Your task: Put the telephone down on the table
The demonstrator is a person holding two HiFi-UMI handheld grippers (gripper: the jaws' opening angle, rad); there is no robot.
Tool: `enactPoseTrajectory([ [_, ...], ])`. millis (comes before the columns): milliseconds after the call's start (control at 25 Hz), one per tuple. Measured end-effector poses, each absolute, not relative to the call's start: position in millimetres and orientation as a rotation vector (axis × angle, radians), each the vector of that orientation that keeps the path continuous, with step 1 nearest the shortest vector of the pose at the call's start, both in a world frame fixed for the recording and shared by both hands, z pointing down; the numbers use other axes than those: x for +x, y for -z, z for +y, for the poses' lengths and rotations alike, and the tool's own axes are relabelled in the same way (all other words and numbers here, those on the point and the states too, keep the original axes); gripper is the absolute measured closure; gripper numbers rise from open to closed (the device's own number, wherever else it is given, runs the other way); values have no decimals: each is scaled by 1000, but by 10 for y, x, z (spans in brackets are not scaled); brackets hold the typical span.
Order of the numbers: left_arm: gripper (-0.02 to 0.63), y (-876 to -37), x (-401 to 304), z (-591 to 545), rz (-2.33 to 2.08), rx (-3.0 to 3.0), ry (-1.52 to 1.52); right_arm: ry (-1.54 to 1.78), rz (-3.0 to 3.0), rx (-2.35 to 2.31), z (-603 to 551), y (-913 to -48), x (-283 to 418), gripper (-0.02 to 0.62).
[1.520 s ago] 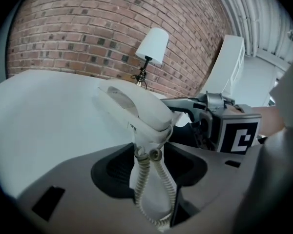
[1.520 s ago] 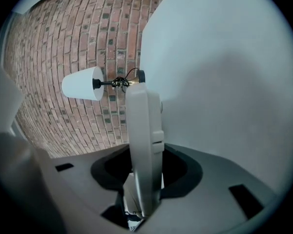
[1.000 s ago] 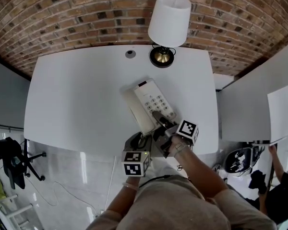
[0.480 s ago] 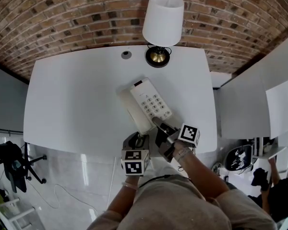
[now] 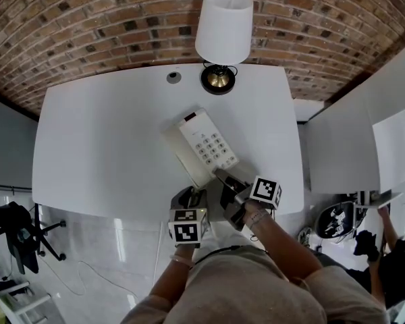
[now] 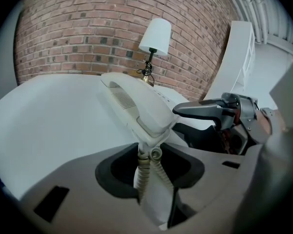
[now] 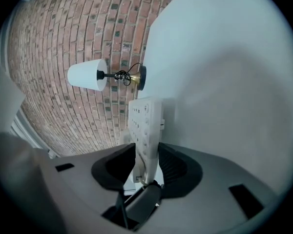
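— Where is the telephone [image 5: 204, 148] seen?
— On the white table [image 5: 108, 140], towards 5 o'clock from its middle, keypad up; the lamp [image 5: 223, 29] is stood at 12 o'clock
— And the grippers?
— The handset [image 6: 132, 106] end and coiled cord [image 6: 147, 172] are clamped by the left gripper [image 6: 150, 155]; the base edge is being closed on by the right gripper [image 7: 146, 167]

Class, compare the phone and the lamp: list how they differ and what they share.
The lamp stands upright at the table's far edge; the phone lies low toward its near edge. The lamp is untouched; the phone sits in the left claw and right claw, the right's jaws closing on it. The lamp has a brass base; the phone a keypad. Both are largely white.
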State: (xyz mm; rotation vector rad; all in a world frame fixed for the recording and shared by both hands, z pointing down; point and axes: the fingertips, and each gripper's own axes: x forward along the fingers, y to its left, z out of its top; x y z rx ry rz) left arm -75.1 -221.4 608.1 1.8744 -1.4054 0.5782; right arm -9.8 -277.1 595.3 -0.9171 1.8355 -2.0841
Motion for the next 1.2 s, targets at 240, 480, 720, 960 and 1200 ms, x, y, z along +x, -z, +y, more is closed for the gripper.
enactPoseTrajectory([
  [240, 468, -6175, -735, -2183, -1374, 1841, -622, 2122, 1786, -967, -2730, -6122, -52, 445],
  [480, 466, -6235, -734, -2159, -1346, 1816, -664, 2132, 1800, -985, -2724, -6166, -58, 445],
  [720, 448, -6253, -744, -2123, -1349, 1819, -718, 2160, 1824, -1055, -2697, -6137, -46, 417],
  [960, 422, -6233, -774, -2039, -1346, 1827, -721, 2127, 1837, -1076, -2678, -6089, 35, 433],
  [1200, 422, -6079, -861, -1986, -1407, 1851, -661, 2043, 1966, -1137, -2638, -6045, 167, 483],
])
